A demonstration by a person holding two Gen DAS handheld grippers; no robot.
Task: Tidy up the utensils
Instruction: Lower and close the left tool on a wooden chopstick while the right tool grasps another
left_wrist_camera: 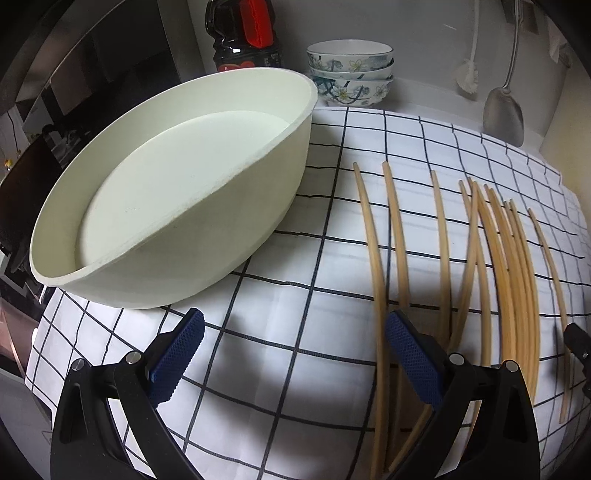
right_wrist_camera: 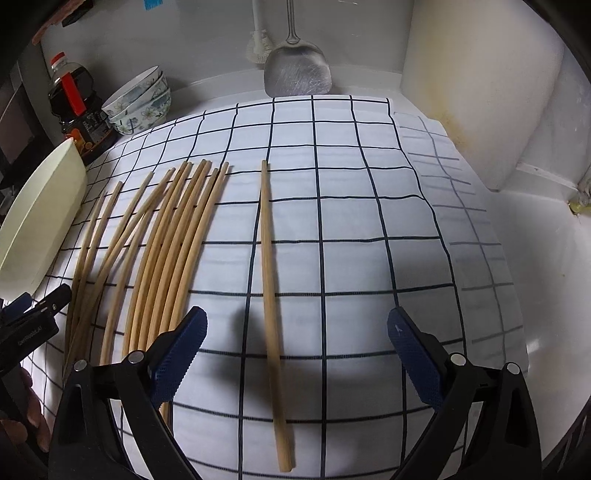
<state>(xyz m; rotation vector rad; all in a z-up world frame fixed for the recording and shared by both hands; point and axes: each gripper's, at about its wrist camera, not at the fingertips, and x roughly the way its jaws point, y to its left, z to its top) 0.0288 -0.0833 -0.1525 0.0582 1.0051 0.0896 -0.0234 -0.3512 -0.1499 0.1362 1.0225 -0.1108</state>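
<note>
Several wooden chopsticks (left_wrist_camera: 506, 280) lie side by side on a white checked cloth (left_wrist_camera: 295, 258). To their left stands a cream oval tray (left_wrist_camera: 177, 192), tilted in this fisheye view and with nothing in it. My left gripper (left_wrist_camera: 295, 354) hovers open over the cloth, its right finger above the leftmost chopsticks. In the right wrist view the bundle of chopsticks (right_wrist_camera: 173, 240) lies at left, and a single chopstick (right_wrist_camera: 271, 314) lies apart, running between the fingers of my open right gripper (right_wrist_camera: 297, 354). The cream tray (right_wrist_camera: 40, 221) shows at the left edge.
A stack of flowered bowls (left_wrist_camera: 351, 74) and a dark sauce bottle (left_wrist_camera: 245, 35) stand behind the tray. A metal spatula (right_wrist_camera: 297, 70) and a white brush (right_wrist_camera: 258, 44) hang on the back wall. A white wall corner (right_wrist_camera: 480, 92) rises at right. The other gripper (right_wrist_camera: 26, 321) shows at left.
</note>
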